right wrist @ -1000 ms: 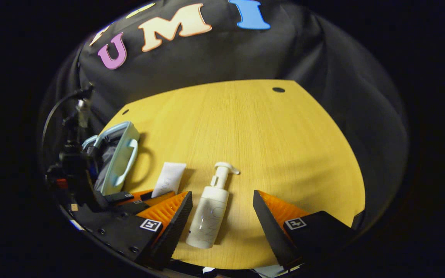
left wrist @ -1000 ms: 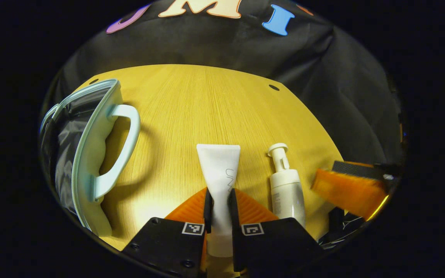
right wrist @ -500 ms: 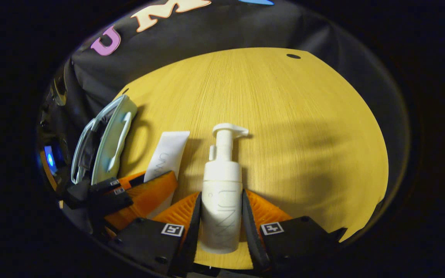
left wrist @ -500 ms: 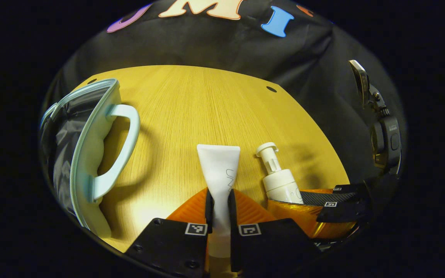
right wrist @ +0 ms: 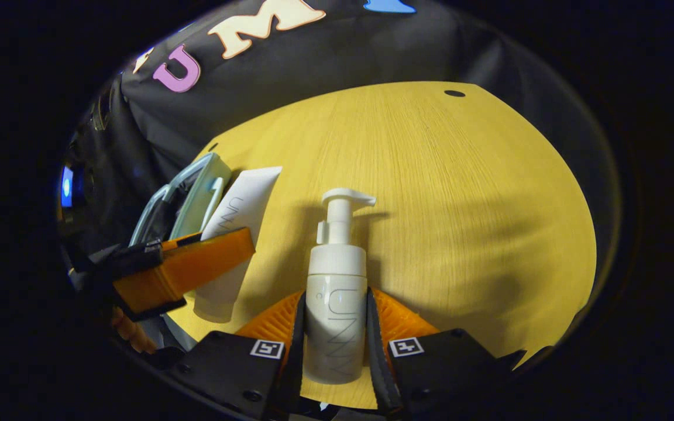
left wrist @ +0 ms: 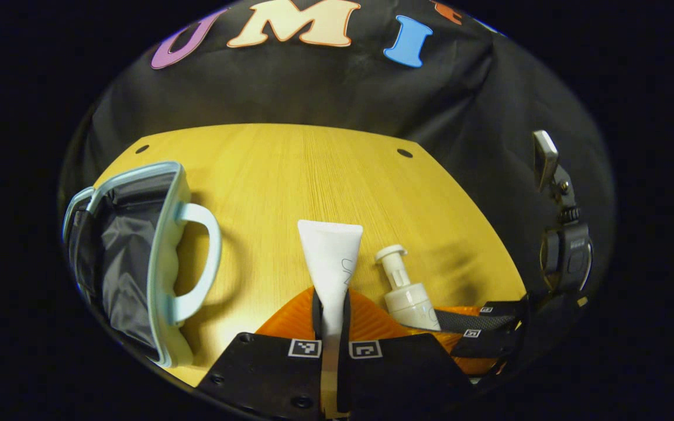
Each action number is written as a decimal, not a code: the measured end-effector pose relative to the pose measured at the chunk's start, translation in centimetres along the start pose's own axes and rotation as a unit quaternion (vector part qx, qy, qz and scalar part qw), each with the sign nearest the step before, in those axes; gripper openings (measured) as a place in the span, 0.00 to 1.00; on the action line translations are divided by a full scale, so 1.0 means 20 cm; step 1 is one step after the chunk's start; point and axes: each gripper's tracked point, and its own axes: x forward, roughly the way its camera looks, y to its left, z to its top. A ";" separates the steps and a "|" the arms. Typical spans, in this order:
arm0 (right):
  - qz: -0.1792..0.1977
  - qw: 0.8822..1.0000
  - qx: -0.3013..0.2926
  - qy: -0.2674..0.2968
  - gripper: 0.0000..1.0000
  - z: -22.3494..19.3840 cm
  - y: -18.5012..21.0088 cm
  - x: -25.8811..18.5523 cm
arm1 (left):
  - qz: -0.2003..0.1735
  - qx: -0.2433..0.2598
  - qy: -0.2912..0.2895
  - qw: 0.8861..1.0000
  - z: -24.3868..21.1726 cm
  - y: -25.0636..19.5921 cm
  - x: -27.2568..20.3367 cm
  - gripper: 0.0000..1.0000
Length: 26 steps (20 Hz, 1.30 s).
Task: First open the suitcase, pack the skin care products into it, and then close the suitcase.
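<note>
In the left gripper view the left gripper (left wrist: pixel 330 310) is closed on a white squeeze tube (left wrist: pixel 332 257), both orange fingers (left wrist: pixel 296 313) pressing its narrow lower part while its flat crimped end points toward the far edge of the wooden table (left wrist: pixel 313 169); in the right gripper view the same tube (right wrist: pixel 233 228) sits clamped under an orange finger of the left gripper (right wrist: pixel 182 270), and whether it is clear of the tabletop cannot be told.

In the right gripper view the right gripper (right wrist: pixel 334 333) is closed on a white pump bottle (right wrist: pixel 337 304), a finger pressed against each side of its body, the pump head pointing toward the far edge of the table (right wrist: pixel 430 175); in the left gripper view the bottle (left wrist: pixel 405 292) lies just beside the tube on its right, its lower body hidden behind the right gripper (left wrist: pixel 466 333), which comes in from the table's right edge.

The pale blue suitcase (left wrist: pixel 164 275) lies open near the table's left edge, its handle (left wrist: pixel 205 263) arching toward the tube and its grey fabric lining (left wrist: pixel 123 257) exposed; neither product is inside it; in the right gripper view the suitcase (right wrist: pixel 196 190) shows behind the tube at the left edge, partly hidden by the left gripper.

A small round hole (left wrist: pixel 405 153) marks the far right corner of the table.
</note>
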 end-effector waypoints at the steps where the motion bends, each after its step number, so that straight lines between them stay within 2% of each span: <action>1: -0.001 1.000 -0.002 0.002 0.51 -0.01 -0.01 -0.01 | 0.005 -0.005 -0.009 1.000 0.06 0.03 -0.03 0.03; 4: -0.005 1.000 0.012 -0.001 0.51 0.00 -0.02 -0.02 | 0.021 -0.012 -0.038 0.999 0.21 0.20 -0.17 0.03; 7: -0.010 0.999 0.035 -0.025 0.51 0.06 0.00 -0.06 | 0.054 -0.010 -0.037 0.998 0.25 0.50 -0.26 0.02; 11: -0.025 0.995 0.077 -0.054 0.51 0.16 0.08 -0.13 | 0.094 -0.040 -0.001 0.995 0.09 0.97 -0.27 0.03; 14: -0.036 0.992 0.098 -0.067 0.51 0.20 0.16 -0.17 | 0.110 -0.057 0.043 0.991 -0.07 1.21 -0.23 0.03; 18: -0.026 0.992 0.098 -0.079 0.51 0.29 0.39 -0.21 | 0.101 -0.083 0.078 0.988 -0.25 1.33 -0.15 0.03; 20: -0.011 0.992 0.093 -0.086 0.51 0.34 0.55 -0.22 | 0.090 -0.081 0.052 0.991 -0.20 1.35 -0.14 0.06; 22: 0.009 0.993 0.082 -0.087 0.50 0.39 0.73 -0.21 | 0.080 -0.089 0.068 0.991 -0.24 1.34 -0.15 0.14; 23: 0.019 0.994 0.073 -0.084 0.50 0.41 0.83 -0.19 | 0.076 -0.090 0.060 0.991 -0.22 1.35 -0.16 0.22; 25: 0.037 0.995 0.058 -0.077 0.50 0.43 1.02 -0.14 | 0.064 -0.088 0.030 0.994 -0.12 1.34 -0.22 0.26; 26: 0.046 0.995 0.048 -0.074 0.51 0.42 1.13 -0.11 | 0.054 -0.087 0.011 0.995 -0.03 1.33 -0.27 0.34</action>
